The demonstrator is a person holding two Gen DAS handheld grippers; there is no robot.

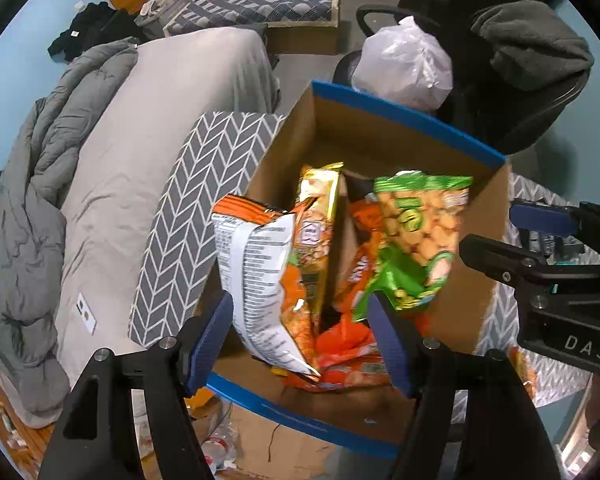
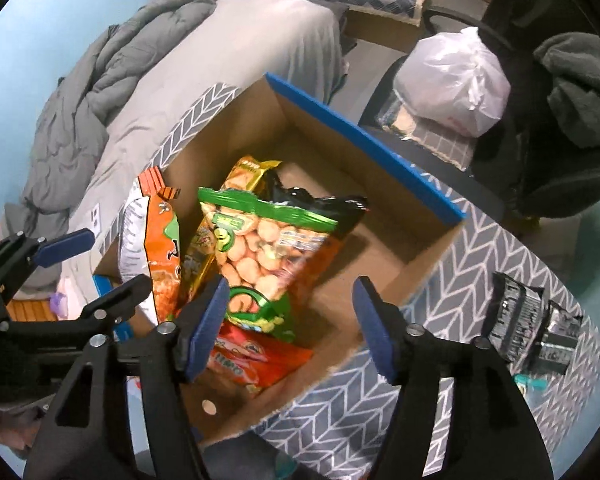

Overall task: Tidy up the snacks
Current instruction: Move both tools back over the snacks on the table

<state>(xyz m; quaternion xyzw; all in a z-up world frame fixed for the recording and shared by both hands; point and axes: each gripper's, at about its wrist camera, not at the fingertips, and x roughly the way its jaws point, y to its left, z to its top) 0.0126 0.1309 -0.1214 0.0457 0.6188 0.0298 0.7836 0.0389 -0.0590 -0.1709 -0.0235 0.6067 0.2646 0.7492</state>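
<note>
Both grippers are hanging over the open cardboard box [image 2: 384,216], pointing steeply down into it, and the step in hand looks like the letting-go of two snack bags just stood inside. The left gripper [image 1: 302,340] is standing released, its blue pads spread to either side of the orange-and-white bag [image 1: 260,280] below it without pressing on it; the right gripper [image 2: 288,322] is likewise spread wide, with the green peanut bag [image 2: 260,248] leaning just ahead of its left finger and nothing pinched. Between those two bags a gold packet [image 1: 318,216] is standing upright, and flat orange-red packets [image 2: 256,360] are lying on the box floor beneath the fingers. To the right of the right gripper, outside the box, two dark foil packets [image 2: 532,320] are lying on the grey herringbone cloth [image 2: 480,264] that is covering the table; these are probably next, so the coming move is calling for a swing rightward and a low, flat pinch. The box is sitting on that cloth. Beyond the grippers, a bed with a grey comforter [image 1: 40,200] is filling the left, and a white plastic bag [image 1: 404,64] is resting on a dark chair beyond the box, in a cluttered, blue-walled room.
</note>
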